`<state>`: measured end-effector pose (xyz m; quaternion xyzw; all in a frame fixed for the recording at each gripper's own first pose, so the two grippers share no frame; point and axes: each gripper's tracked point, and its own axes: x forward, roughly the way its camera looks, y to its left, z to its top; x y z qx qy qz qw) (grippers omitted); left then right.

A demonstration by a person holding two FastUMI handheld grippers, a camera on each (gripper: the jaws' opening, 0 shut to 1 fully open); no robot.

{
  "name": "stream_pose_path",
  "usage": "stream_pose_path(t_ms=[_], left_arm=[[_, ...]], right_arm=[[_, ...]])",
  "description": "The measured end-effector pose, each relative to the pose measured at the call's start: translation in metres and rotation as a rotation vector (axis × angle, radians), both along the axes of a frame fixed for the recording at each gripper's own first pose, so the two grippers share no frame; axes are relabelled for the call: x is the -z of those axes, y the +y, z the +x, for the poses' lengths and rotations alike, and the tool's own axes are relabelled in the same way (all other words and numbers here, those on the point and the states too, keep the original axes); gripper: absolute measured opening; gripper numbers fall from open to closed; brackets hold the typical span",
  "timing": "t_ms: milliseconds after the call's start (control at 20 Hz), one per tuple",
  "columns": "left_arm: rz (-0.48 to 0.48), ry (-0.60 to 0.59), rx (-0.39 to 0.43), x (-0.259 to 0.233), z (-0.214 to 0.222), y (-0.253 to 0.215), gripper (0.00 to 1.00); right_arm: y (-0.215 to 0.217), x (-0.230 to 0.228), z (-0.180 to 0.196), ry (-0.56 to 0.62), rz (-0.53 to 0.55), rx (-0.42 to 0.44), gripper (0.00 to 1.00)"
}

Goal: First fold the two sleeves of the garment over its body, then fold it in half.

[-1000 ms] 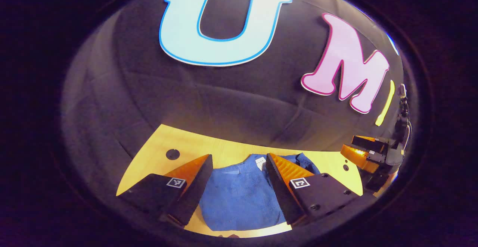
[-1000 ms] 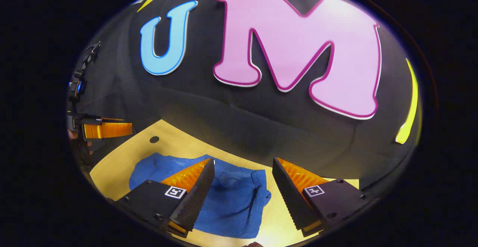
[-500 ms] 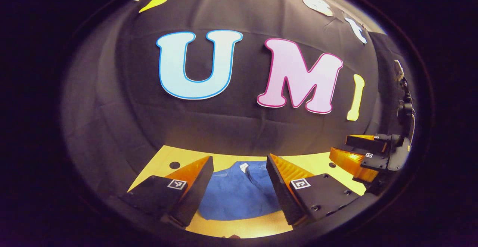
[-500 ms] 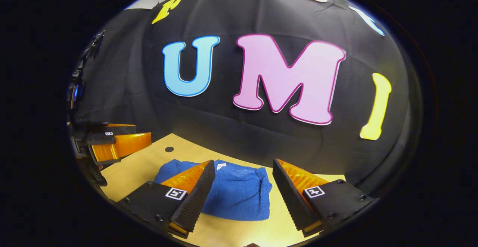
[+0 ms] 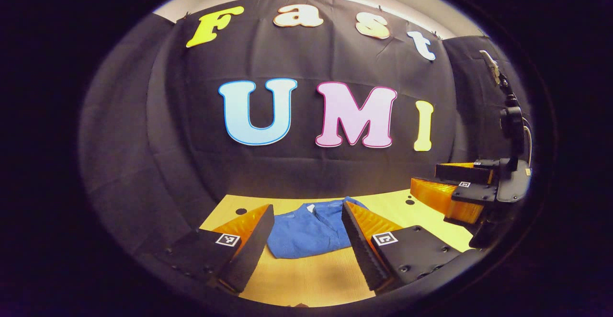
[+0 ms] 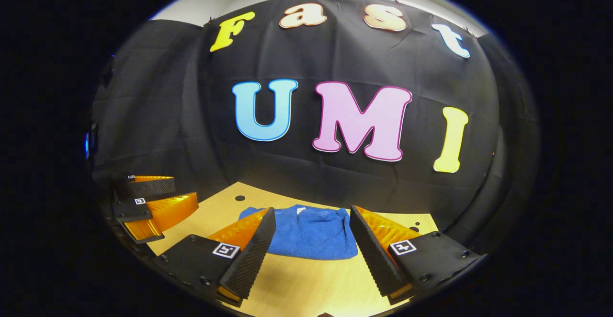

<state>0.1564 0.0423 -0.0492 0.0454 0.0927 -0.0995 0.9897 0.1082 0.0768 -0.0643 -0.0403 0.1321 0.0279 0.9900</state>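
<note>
Both tools, left (image 5: 306,240) and right (image 6: 311,245), hung spread apart and empty; that soft, floppy garment (image 6: 309,233) looked easiest pinched at an edge.

one blue garment (image 5: 306,231), one wooden table (image 5: 311,278), two hand-held grippers

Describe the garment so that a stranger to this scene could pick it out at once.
Look at the yellow wooden table below the black cloth wall. Near its far edge lies the garment, a compact folded bundle. It is the one blue, soft thing there, with a small white tag on top.
</note>
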Motion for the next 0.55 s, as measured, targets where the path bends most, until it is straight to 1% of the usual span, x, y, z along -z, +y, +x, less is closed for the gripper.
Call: stream_pose_path(t_ms=[100,200,300,400,500,550], left_arm=[[0.015,-0.05,-0.007,-0.014,-0.027,0.004,0.81],[0.013,-0.073,-0.036,-0.02,-0.046,0.009,0.81],[-0.014,-0.078,-0.04,-0.024,-0.065,0.008,0.81],[-0.037,-0.076,-0.029,-0.025,-0.082,0.008,0.81],[-0.008,-0.088,-0.048,-0.022,-0.094,0.019,0.8],[0.009,-0.095,-0.055,-0.021,-0.098,0.02,0.81]], right_arm=[[0.005,-0.012,-0.023,-0.024,-0.001,0.013,0.98],[0.013,-0.021,-0.045,-0.039,0.003,0.019,0.98],[0.023,-0.029,-0.065,-0.058,0.008,0.009,0.98],[0.03,-0.028,-0.089,-0.065,0.002,0.003,0.97],[0.038,-0.028,-0.109,-0.084,-0.002,-0.017,0.98],[0.04,-0.029,-0.116,-0.099,0.0,-0.015,0.87]])
